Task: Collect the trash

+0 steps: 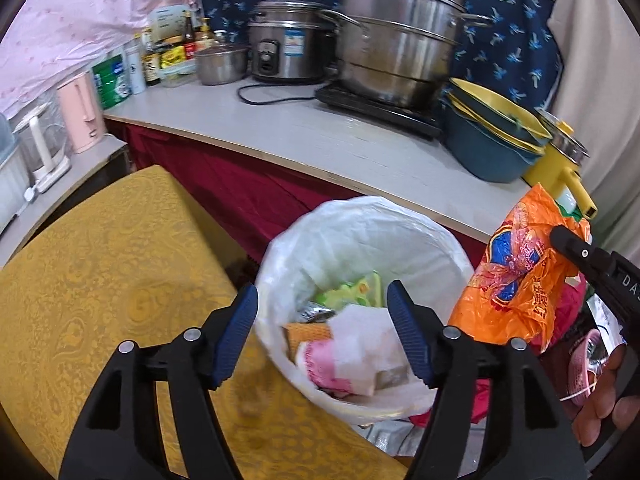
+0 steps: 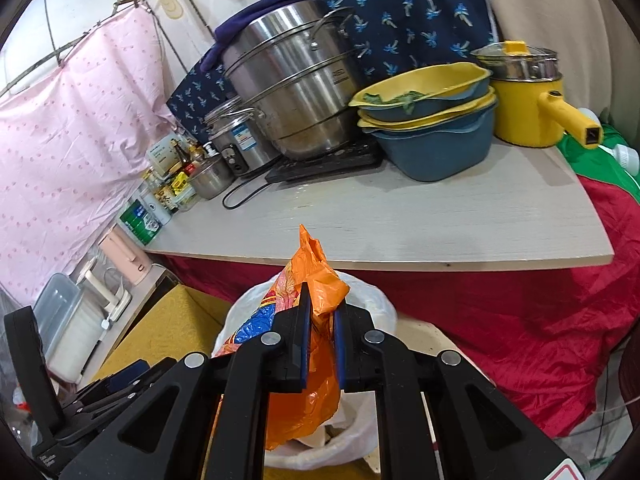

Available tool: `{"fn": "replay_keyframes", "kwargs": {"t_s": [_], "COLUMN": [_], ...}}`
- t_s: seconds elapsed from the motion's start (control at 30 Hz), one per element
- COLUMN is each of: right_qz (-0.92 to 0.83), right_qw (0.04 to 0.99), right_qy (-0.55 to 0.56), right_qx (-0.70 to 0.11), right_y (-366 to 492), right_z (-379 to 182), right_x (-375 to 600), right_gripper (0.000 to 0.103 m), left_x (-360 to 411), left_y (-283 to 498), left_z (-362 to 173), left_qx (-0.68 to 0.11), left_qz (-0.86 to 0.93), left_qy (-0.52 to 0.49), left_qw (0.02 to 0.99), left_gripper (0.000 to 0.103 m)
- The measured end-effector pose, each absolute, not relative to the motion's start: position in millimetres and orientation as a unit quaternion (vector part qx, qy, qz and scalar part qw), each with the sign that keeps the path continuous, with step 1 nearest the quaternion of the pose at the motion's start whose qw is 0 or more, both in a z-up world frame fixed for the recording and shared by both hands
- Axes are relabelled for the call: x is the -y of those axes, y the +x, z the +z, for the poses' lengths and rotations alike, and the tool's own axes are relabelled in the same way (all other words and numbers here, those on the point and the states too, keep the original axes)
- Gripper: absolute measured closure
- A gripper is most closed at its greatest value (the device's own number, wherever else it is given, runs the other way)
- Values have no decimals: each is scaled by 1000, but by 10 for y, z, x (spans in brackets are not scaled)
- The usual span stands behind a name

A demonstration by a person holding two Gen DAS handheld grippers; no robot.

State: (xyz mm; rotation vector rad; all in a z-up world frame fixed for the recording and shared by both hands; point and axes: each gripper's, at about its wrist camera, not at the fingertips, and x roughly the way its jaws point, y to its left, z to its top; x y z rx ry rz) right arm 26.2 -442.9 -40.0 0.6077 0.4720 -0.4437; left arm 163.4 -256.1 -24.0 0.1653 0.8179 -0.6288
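A trash bin lined with a white bag [image 1: 360, 232] stands below the counter edge and holds several wrappers and papers [image 1: 352, 344]. My left gripper [image 1: 322, 340] is open and empty, hovering over the bin's near rim. My right gripper [image 2: 320, 332] is shut on a crumpled orange printed plastic bag [image 2: 316, 280], held above the bin [image 2: 372, 304]. In the left wrist view the orange bag [image 1: 516, 280] hangs at the bin's right side with the right gripper's finger [image 1: 572, 244] on it.
A grey counter [image 1: 304, 132] carries a large steel steamer pot [image 1: 396, 40], a rice cooker [image 1: 284, 44], stacked blue-yellow basins [image 2: 432, 120], a yellow pot [image 2: 532, 96] and bottles. A yellow patterned cloth surface [image 1: 100, 264] lies left of the bin. Red cloth [image 2: 520, 328] hangs below the counter.
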Motion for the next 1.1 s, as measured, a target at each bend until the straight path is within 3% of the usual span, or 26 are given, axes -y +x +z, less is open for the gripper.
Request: {"fn": "replay_keyframes", "kwargs": {"t_s": [0.27, 0.6, 0.8, 1.1], "right_qz": [-188, -181, -178, -176], "right_qw": [908, 918, 923, 931], "right_qy": [282, 260, 251, 224], "right_qx": [-247, -239, -232, -229], "right_y": [684, 811, 747, 535], "right_z": [-446, -284, -125, 51], "right_x": [4247, 4056, 3975, 3727], "right_gripper": [91, 63, 61, 49], "left_x": [2345, 2182, 2100, 1921], "left_y": [1726, 1718, 1632, 1467], "left_z": [-203, -123, -29, 153], "left_qx": [-383, -368, -358, -345], "left_qz": [-276, -258, -255, -249], "left_qy": [80, 79, 76, 69], "left_qw": [878, 890, 895, 903], "left_gripper": [34, 20, 16, 11]}}
